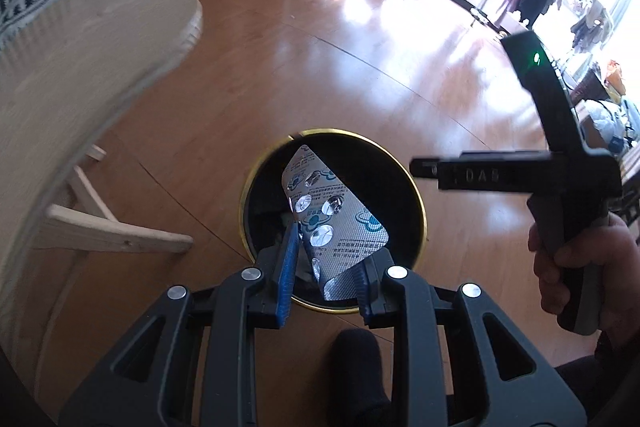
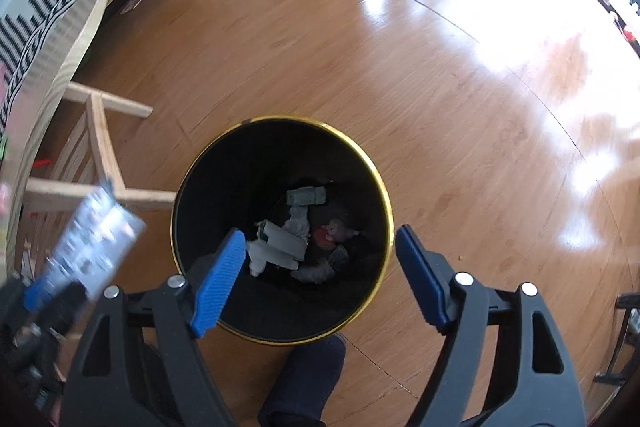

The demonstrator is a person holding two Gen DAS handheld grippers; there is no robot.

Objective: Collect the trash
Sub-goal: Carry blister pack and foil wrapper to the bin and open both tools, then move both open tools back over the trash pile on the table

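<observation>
Two views show the moment. From the left wrist, the left gripper (image 1: 326, 267) has its blue-padded jaws drawn in on the lower end of a silver foil blister pack with pressed-out pill pockets (image 1: 332, 215). One pad lies along the pack's left edge and the other pinches its curled bottom corner, so the pack looks held, though loosely. Its long axis runs forward and slightly left, away from the fingers. Straight ahead of and below the tool sits the round black waste bin with a gold rim (image 1: 422, 215), and the pack overlaps the dark opening. To the right and further out, the right gripper (image 1: 416, 169) is held in a bare hand (image 1: 568, 259). A pale wooden tabletop (image 1: 80, 75) lies off to the left.

From the right wrist, the right gripper (image 2: 316, 267) stands wide apart and holds nothing, its pads framing the bin (image 2: 280, 119) directly ahead. Crumpled white scraps (image 2: 280, 247) lie at the bottom. The blister pack (image 2: 90, 247) appears blurred at the left, beside the bin's rim and not clearly over it.

Judged from this, the left tool is the nearer one, and letting go depends on the pack being squarely above the opening.
</observation>
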